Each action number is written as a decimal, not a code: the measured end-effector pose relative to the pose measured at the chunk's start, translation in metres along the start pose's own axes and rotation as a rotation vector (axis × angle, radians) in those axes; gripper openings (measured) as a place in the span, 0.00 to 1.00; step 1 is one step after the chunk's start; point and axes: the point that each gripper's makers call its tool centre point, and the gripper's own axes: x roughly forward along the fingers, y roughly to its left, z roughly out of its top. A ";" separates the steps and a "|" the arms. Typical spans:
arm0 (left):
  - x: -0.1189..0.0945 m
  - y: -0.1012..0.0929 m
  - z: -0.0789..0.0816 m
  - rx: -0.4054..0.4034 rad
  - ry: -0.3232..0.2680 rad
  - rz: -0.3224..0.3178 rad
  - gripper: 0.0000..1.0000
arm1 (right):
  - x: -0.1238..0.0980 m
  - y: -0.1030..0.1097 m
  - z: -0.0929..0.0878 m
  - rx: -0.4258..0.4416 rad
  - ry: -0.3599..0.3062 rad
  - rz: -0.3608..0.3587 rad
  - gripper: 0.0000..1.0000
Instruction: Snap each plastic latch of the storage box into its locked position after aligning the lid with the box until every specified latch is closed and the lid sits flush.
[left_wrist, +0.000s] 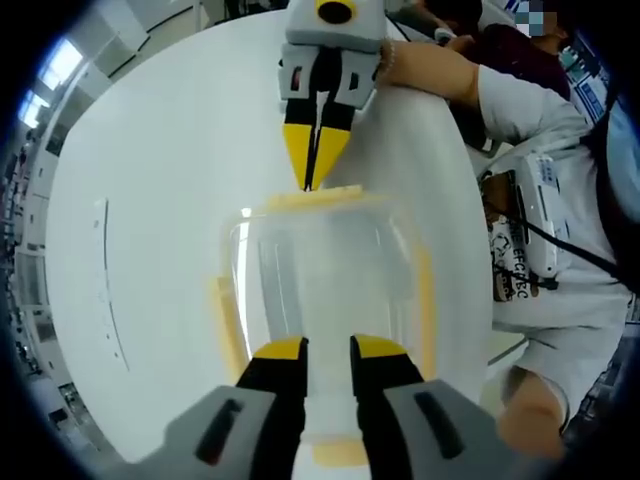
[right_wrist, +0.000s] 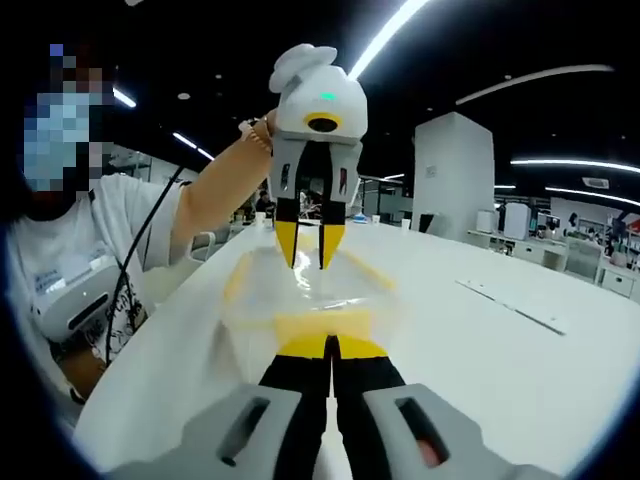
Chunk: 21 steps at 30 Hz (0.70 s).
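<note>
Nearest in the left gripper view, the left gripper (left_wrist: 327, 350) hangs low over one end of the storage box (left_wrist: 325, 290), its yellow-tipped jaws a little apart with nothing between them, straddling the lid just above the yellow latch (left_wrist: 338, 452) at that end. I take it the gripper is parked there to steady that end, or to be ready for that latch.

The box itself is clear plastic with a clear lid (left_wrist: 330, 255) and yellow latches. It sits alone in the middle of the white tabletop (left_wrist: 160, 230), lengthwise between the two tools. Another latch (left_wrist: 226, 325) runs down one long side and looks flared outward, which suggests it is not yet snapped; I cannot tell for sure through the lens distortion.

At the far end in that view, the right gripper (left_wrist: 313, 165) comes in from the opposite side with its jaws pressed together into a single point. That point rests on or just above the far latch (left_wrist: 315, 198). A closed tip makes a firm pusher, so this looks like the latch being worked now.

The right gripper view agrees: the jaws are together, and their tips lie against the yellow latch at the box's end.

Beyond the tabletop stands the person (left_wrist: 545, 190) holding both tools, arms reaching in from either end of the box.
</note>
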 end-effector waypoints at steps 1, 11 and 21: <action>-0.001 0.001 -0.001 0.000 -0.002 0.000 0.17 | 0.001 0.000 -0.002 0.000 0.006 0.001 0.00; 0.003 -0.004 0.001 0.003 0.002 -0.001 0.16 | 0.001 0.001 -0.001 0.053 -0.027 0.013 0.00; 0.004 -0.004 -0.001 -0.014 -0.009 0.001 0.15 | 0.005 0.002 -0.001 0.096 -0.016 0.013 0.00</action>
